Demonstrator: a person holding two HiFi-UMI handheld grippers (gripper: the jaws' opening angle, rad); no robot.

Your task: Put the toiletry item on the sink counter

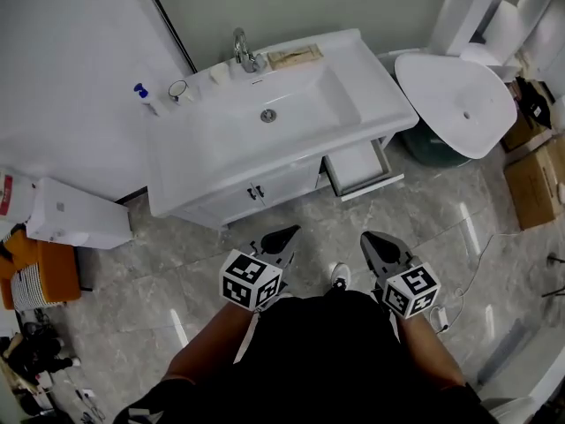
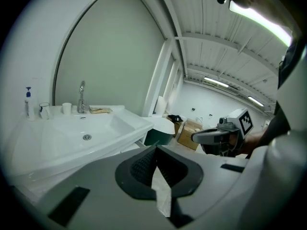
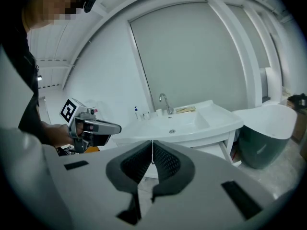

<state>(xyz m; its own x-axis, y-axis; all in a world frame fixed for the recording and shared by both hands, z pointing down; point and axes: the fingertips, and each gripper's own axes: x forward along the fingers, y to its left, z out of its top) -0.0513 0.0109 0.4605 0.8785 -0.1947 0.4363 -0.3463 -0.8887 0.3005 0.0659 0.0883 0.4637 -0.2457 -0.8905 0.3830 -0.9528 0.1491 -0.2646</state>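
The left hand-held gripper (image 1: pixel 284 235) and right hand-held gripper (image 1: pixel 376 242) have their jaws together, holding nothing. The small white pump bottle with a blue top (image 1: pixel 142 95) on the white sink tabletop (image 1: pixel 375 95) looks light, stiff and slippery; grip its body.

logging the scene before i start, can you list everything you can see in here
white ceramic sink vanity: 1, white, centre of the head view
chrome metal faucet: 1, silver, vanity's back rim
white pump bottle with blue top: 1, white and blue, counter's back left corner
clear cup: 1, see-through, right of the bottle
small white cup: 1, white, left of the faucet
flat tan item: 1, tan, right of the faucet; kind unclear
open drawer: 1, white, under the vanity's right end
white oval shell: 1, white, on a dark green tub
cardboard boxes: at least 2, brown, far right
left gripper: 1, grey, fingers together, empty
right gripper: 1, grey, fingers together, empty
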